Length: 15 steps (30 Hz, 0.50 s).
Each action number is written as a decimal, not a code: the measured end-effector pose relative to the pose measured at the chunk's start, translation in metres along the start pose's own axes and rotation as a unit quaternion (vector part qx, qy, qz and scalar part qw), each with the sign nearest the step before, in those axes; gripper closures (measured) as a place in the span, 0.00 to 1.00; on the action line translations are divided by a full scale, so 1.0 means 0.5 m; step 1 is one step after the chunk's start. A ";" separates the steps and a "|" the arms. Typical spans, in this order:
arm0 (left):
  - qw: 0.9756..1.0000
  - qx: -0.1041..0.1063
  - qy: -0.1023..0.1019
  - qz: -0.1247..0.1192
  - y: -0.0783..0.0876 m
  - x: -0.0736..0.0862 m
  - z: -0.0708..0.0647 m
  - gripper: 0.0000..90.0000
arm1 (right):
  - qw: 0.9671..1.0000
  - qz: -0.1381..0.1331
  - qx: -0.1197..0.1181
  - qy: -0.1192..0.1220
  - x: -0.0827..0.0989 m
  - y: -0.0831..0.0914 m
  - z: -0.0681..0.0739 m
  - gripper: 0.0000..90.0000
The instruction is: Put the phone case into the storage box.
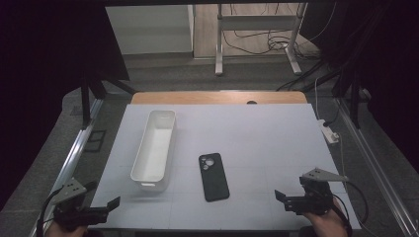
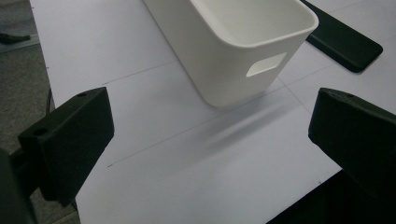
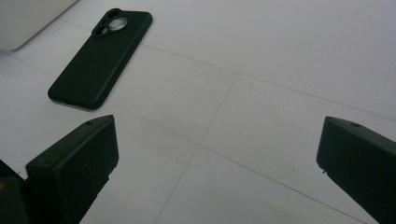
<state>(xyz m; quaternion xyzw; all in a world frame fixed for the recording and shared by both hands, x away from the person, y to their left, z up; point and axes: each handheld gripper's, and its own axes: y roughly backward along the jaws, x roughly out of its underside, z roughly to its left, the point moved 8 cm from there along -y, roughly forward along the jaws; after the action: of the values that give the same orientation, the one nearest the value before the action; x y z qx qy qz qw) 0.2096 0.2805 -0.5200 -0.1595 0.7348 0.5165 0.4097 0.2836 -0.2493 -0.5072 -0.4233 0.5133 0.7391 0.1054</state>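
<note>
Phone case (image 1: pixel 214 177) lies flat near the middle of the white table (image 1: pixel 276 143), camera cutout at its far end, just right of the white bin (image 1: pixel 154 148) and apart from it. We judge it light, thin and a little flexible, with a matte back that should not slip much. We would pinch it across its long edges near the middle. Our left gripper (image 1: pixel 111 205) and right gripper (image 1: pixel 282 198) hover at the near corners, jaws wide apart and holding nothing.

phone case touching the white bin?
Apart. The high view shows a strip of bare table between the black phone case and the white bin; the left gripper view shows the same gap.
</note>
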 end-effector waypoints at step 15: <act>1.000 0.001 -0.002 -0.003 0.001 0.000 -0.001 0.01 | 1.000 0.009 -0.002 0.018 -0.001 -0.005 0.005 0.00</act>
<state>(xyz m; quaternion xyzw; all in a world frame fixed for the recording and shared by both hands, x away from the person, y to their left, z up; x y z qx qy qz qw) 0.2091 0.2803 -0.5195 -0.1604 0.7340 0.5151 0.4125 0.2839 -0.2457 -0.5081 -0.4326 0.5170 0.7333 0.0884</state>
